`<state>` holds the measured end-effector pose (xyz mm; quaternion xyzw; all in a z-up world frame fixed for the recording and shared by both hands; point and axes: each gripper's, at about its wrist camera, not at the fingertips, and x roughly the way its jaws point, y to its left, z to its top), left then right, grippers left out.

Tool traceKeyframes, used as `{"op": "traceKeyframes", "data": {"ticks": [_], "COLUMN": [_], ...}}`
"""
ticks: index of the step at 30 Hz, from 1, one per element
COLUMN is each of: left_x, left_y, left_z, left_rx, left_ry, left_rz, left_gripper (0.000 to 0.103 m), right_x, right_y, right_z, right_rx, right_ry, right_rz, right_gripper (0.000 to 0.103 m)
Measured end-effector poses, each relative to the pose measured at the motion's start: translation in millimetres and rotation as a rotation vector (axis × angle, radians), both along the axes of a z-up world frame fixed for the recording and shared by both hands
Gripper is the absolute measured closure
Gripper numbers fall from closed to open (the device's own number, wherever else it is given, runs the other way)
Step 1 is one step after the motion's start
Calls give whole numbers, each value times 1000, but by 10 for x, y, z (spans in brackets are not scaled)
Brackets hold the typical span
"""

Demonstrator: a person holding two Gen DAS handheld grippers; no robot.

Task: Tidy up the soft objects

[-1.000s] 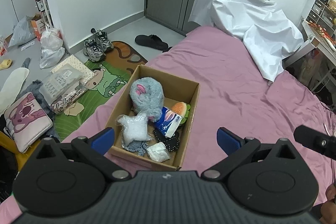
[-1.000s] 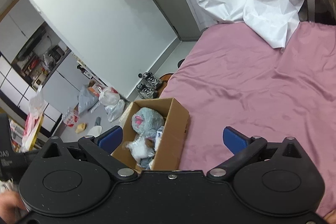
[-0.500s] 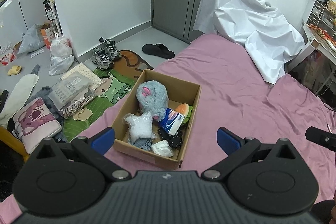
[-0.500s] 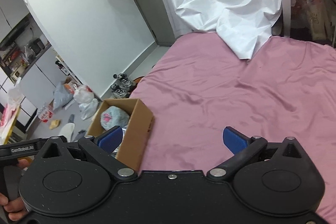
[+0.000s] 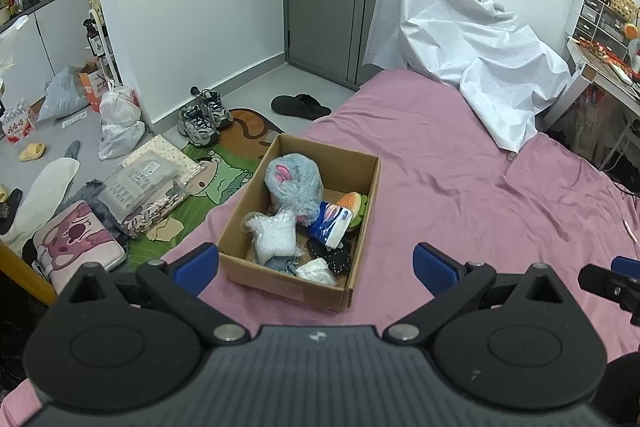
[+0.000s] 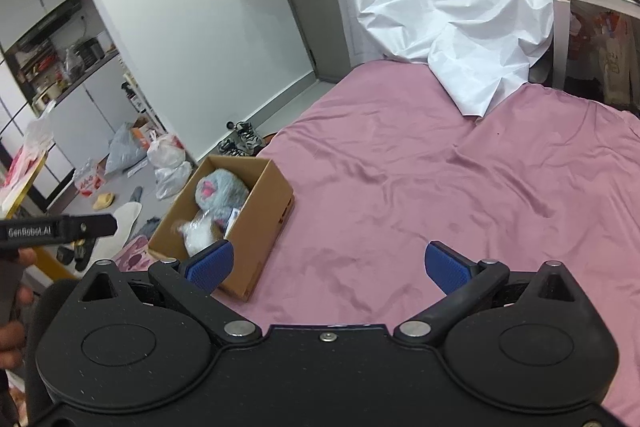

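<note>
1. One open cardboard box (image 5: 280, 283) sits on the near left part of the bed, close to its left edge. It is rectangular, plain brown, flaps absent from view.
2. Contents: one fuzzy grey plush (image 5: 294, 183) with a pink patch at the far end; one white fluffy item in clear wrap (image 5: 272, 237); one blue-and-white printed packet (image 5: 331, 223); one orange and green soft toy (image 5: 354, 205); one black dotted piece (image 5: 332, 255); one crumpled white piece (image 5: 316, 273).
3. The bed is covered by a smooth, creased pink sheet (image 6: 440, 179). One crinkled white sheet (image 5: 460, 39) drapes the far end.
4. Floor to the left: one pair of grey sneakers (image 5: 204, 115), one black slipper (image 5: 300, 105), one green cartoon mat (image 5: 224, 175), tied plastic bags.
5. Left gripper (image 5: 316, 267): blue pads spread wide, holding nothing, above the box's near end.
6. Right gripper (image 6: 328, 265): spread wide, empty, over bare sheet right of the box.
</note>
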<state>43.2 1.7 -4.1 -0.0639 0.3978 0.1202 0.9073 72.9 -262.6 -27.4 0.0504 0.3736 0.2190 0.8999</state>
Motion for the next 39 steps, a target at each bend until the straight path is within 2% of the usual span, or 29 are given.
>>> {"op": "traceKeyframes", "data": {"ticks": [3, 9, 15, 26, 39], "left_x": [-67, -184, -237, -266, -184], "left_y": [7, 20, 37, 111, 223], "left_z": [-34, -112, -94, -62, -43], "left_rx": [-7, -16, -13, -30, -64], "left_ry": [5, 16, 26, 44, 64], "left_rz": [5, 9, 22, 37, 21], "left_gripper": [0, 0, 0, 0, 0], "right_x": [-71, -210, -277, -256, -209], "right_y": [-15, -21, 100, 135, 244], "right_z": [-5, 97, 76, 19, -28], "right_rx": [-12, 33, -16, 16, 5], "right_ry": [-2, -2, 17, 103, 171], "right_rz": [10, 35, 41, 46, 56], "right_gripper": [0, 0, 0, 0, 0]}}
